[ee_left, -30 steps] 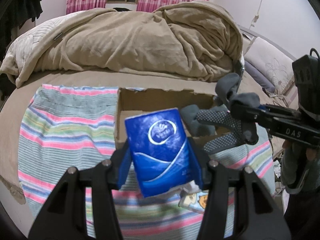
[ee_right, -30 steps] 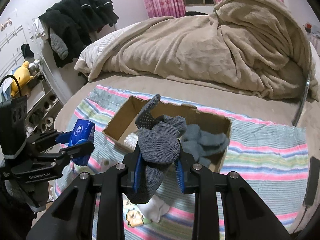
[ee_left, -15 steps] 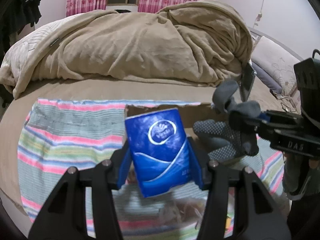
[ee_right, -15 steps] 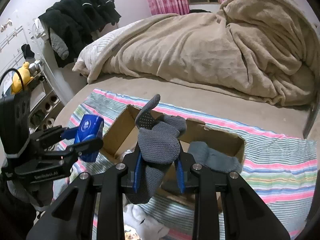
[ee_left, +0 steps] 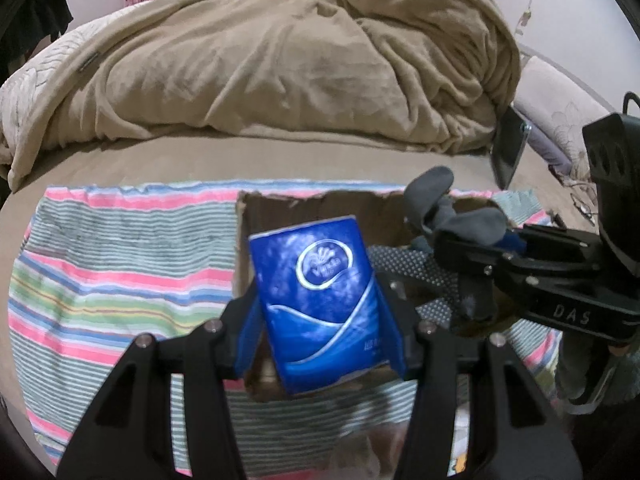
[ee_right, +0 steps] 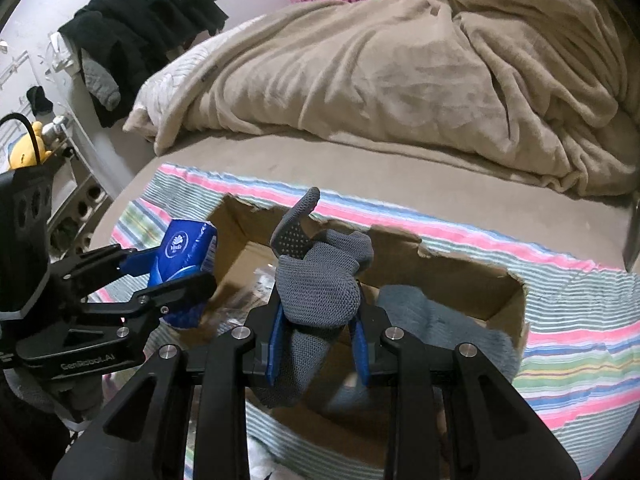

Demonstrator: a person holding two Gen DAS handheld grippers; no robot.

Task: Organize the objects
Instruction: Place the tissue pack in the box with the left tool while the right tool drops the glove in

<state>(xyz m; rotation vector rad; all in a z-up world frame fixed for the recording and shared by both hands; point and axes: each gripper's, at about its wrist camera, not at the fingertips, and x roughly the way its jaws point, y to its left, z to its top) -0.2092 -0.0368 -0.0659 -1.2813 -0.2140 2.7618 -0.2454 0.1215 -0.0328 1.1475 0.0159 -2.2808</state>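
Observation:
My left gripper (ee_left: 320,320) is shut on a blue tissue pack (ee_left: 320,300) and holds it over the left end of an open cardboard box (ee_left: 280,208). The pack also shows in the right wrist view (ee_right: 180,256). My right gripper (ee_right: 316,340) is shut on a grey dotted sock (ee_right: 316,288) and holds it above the middle of the box (ee_right: 460,276). The sock shows in the left wrist view (ee_left: 452,208) too. Another grey-blue cloth (ee_right: 432,320) lies inside the box at the right.
The box sits on a striped towel (ee_left: 120,272) spread on a bed. A rumpled tan blanket (ee_left: 300,60) is heaped behind it. Dark clothes (ee_right: 132,32) hang at the far left above a shelf with a yellow toy (ee_right: 28,148).
Both grippers have moved forward over the box with their loads still held. The box now lies directly under them and looks nearer.

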